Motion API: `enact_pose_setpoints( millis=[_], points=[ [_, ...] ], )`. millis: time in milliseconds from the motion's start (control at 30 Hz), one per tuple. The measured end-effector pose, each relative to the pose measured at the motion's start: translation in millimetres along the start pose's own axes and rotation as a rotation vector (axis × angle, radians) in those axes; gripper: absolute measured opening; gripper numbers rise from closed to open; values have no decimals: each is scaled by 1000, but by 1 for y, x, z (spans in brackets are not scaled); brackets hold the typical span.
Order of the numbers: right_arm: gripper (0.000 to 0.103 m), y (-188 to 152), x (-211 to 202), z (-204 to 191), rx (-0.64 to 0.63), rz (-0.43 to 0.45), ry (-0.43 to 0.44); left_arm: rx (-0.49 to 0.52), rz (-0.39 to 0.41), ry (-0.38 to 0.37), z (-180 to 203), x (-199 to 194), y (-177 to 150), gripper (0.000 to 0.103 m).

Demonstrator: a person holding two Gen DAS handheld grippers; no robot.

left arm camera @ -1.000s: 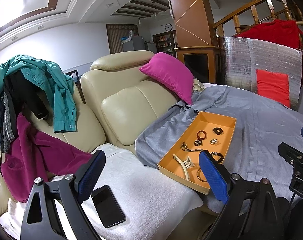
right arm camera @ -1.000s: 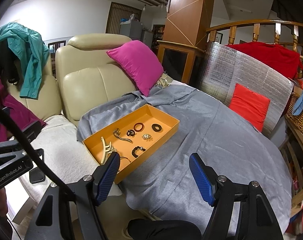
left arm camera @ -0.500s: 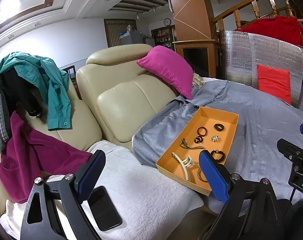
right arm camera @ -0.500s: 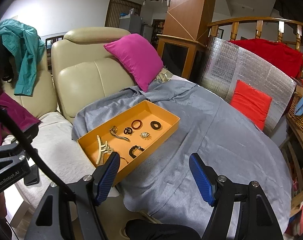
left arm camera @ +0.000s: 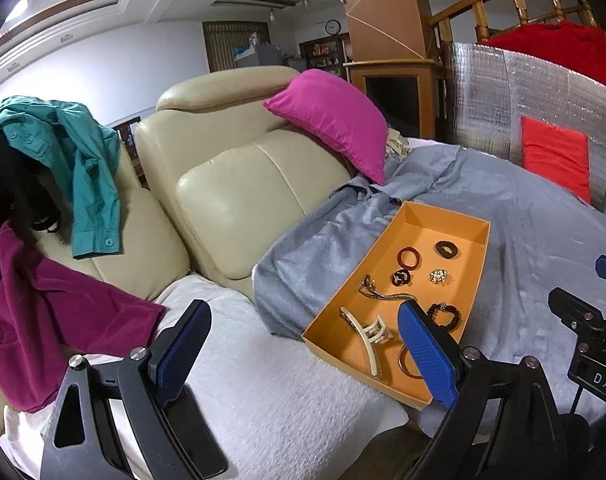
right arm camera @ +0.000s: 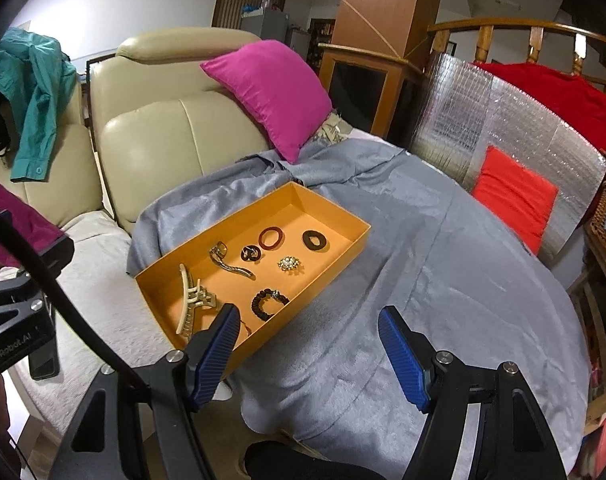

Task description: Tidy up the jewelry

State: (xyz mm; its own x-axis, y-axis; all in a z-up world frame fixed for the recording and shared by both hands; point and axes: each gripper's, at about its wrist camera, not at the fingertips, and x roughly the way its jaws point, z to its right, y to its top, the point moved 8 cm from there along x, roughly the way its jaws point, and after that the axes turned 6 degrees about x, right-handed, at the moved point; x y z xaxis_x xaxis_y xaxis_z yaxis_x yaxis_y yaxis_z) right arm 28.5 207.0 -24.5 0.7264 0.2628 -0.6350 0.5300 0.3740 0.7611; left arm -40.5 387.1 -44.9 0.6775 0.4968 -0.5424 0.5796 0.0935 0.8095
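Over the last second you brought both grippers a little nearer and lower toward the orange tray [right arm camera: 335,260], which grew larger in both views; nothing in it moved. Your left gripper [left arm camera: 303,344] and right gripper [right arm camera: 309,344] were both spread wide and held nothing. The jewelry all lay inside the tray on the grey cloth [right arm camera: 443,264]: the cream hair claw [right arm camera: 193,300] at the near end, the black beaded bracelet [right arm camera: 269,304] right of it, the red ring [right arm camera: 271,238], dark ring [right arm camera: 315,240] and gold brooch [right arm camera: 290,264] farther back. That layout would suit pieces already gathered or pieces awaiting sorting.
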Motion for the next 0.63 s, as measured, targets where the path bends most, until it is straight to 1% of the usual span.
enact_pose_setpoints(
  millis=[167, 300, 433, 533, 633],
  points=[
    [75, 5, 25, 0, -5, -30, 8, -4, -40, -2, 6, 24, 1, 94],
    [75, 9, 41, 0, -7, -46, 18, -12, -61, 1, 9, 35, 1, 94],
    [75, 14, 50, 2, -4, -50, 30, -23, -67, 6, 13, 37, 2, 94],
    [75, 18, 56, 5, 1, -50, 39, -37, -68, -3, 18, 39, 3, 94],
    [75, 22, 60, 10, 13, -48, 47, -31, -83, 8, 25, 45, 3, 94]
  ],
)
